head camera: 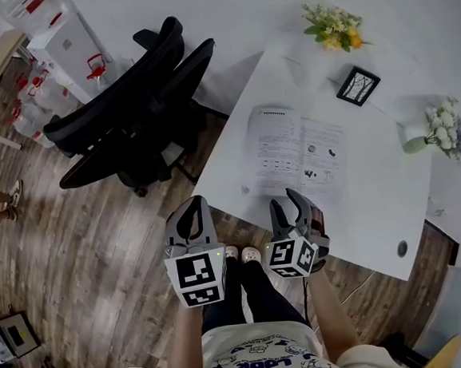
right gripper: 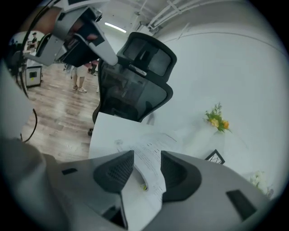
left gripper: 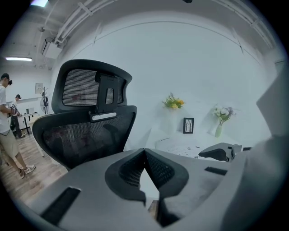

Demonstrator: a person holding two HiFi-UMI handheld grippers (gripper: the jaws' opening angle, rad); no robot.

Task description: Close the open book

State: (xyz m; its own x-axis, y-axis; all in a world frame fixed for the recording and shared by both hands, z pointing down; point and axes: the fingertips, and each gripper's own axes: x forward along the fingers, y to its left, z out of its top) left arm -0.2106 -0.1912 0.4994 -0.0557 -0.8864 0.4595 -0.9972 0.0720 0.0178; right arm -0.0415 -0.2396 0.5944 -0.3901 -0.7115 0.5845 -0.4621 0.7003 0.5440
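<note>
So the book [head camera: 296,151] is lying open and flat on the white table [head camera: 377,206], pages up, near the edge closest to the person. Right gripper [right gripper: 147,155] is right at that near edge of the book with its jaws apart. You can see the printed page through the gap, but the pads aren't pressing on anything. Left gripper [left gripper: 144,151] is off the table's edge, over the wood floor [head camera: 100,247], with its jaw tips touching and nothing between them. There's a black chair [head camera: 136,115] left of the table, and a small frame [head camera: 358,85] and yellow flowers [head camera: 333,27] at the far side.
</note>
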